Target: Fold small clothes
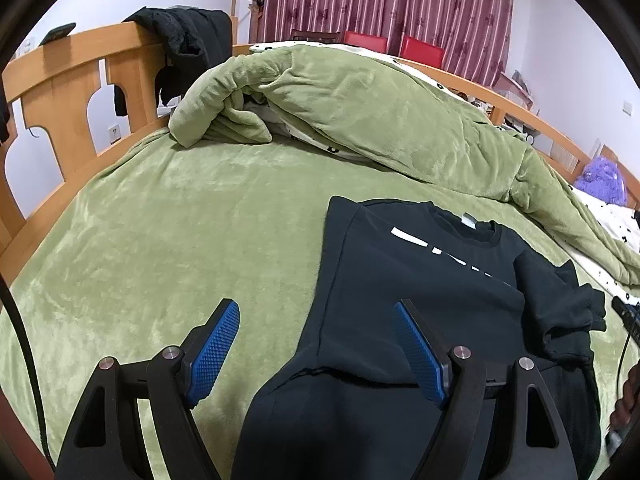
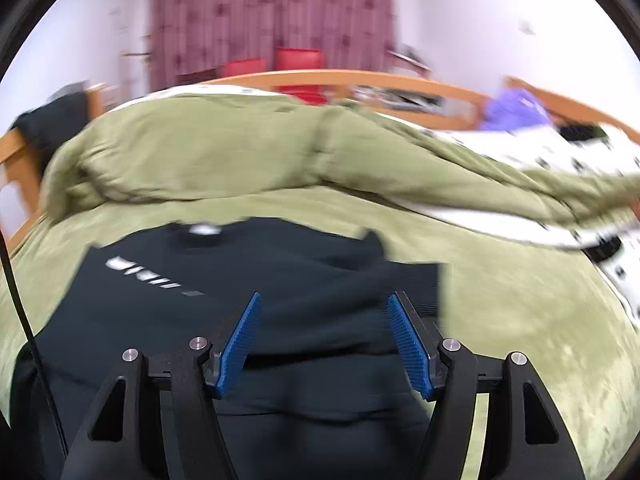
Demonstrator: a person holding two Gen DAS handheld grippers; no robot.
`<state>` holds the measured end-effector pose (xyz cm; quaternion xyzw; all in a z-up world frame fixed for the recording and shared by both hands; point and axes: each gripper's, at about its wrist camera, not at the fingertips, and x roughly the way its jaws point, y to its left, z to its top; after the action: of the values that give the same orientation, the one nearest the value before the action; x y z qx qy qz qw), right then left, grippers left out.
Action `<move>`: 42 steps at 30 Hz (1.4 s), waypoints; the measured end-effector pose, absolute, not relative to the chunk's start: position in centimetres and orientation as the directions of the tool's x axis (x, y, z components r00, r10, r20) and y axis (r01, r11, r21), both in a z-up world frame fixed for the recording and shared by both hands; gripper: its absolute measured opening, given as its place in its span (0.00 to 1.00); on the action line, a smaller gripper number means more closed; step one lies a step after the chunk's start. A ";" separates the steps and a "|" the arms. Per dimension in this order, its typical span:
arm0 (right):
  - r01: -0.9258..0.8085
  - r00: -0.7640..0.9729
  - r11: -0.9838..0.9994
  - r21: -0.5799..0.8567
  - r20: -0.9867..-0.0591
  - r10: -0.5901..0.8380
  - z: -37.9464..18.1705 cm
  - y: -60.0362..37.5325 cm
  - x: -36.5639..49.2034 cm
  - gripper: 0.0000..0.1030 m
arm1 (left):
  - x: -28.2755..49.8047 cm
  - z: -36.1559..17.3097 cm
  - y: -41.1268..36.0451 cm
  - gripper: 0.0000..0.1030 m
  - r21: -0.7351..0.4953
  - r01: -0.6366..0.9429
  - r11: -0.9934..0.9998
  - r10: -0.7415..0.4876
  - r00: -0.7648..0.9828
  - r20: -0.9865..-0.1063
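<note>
A black sweatshirt (image 1: 420, 280) with white chest lettering lies on the green bedspread, its left side folded inward and its right sleeve (image 1: 560, 308) lying across the body. My left gripper (image 1: 316, 314) hovers open above the garment's lower left edge, blue pads apart with nothing pressed between them. In the blurred right wrist view the same sweatshirt (image 2: 240, 280) spreads below my right gripper (image 2: 322, 304), which stands open over the folded sleeve (image 2: 400, 284); its pads grip no cloth.
A bunched green quilt (image 1: 360, 112) fills the back of the bed. A wooden bed frame (image 1: 72, 80) with a dark garment (image 1: 184, 40) draped over it runs along the left. Green bedspread (image 1: 180, 240) lies bare left of the sweatshirt. A black cable (image 2: 16, 292) hangs at the left.
</note>
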<state>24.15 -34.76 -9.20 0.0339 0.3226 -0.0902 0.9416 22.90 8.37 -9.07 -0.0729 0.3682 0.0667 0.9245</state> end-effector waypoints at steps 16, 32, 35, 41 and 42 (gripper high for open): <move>0.393 0.659 0.863 0.318 -0.752 -0.022 -17.5 -46.8 28.8 0.59 | 25.2 -11.2 5.8 0.76 0.006 -0.171 0.985 0.124 0.687 -0.717; 0.151 0.862 0.969 0.194 -0.506 -0.033 -5.0 -37.7 24.6 0.08 | 23.9 -9.6 7.4 0.76 -0.023 -0.188 0.982 0.121 0.712 -0.692; 0.077 0.886 0.984 0.162 -0.464 0.007 -1.7 -33.2 24.4 0.08 | 23.0 -9.0 8.4 0.76 -0.025 -0.193 0.981 0.125 0.727 -0.675; -0.044 0.882 0.990 0.136 -0.459 0.102 1.3 -24.3 25.9 0.08 | 21.7 -7.9 11.7 0.76 -0.078 -0.244 0.967 0.134 0.741 -0.658; -0.064 0.880 0.990 0.127 -0.460 0.116 1.5 -22.6 26.2 0.08 | 21.5 -7.7 12.5 0.76 -0.096 -0.258 0.961 0.135 0.745 -0.654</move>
<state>26.23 -22.60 1.52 0.0539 0.2401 0.0467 0.9681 21.45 12.50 -7.67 -0.0904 0.3414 0.1056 0.9296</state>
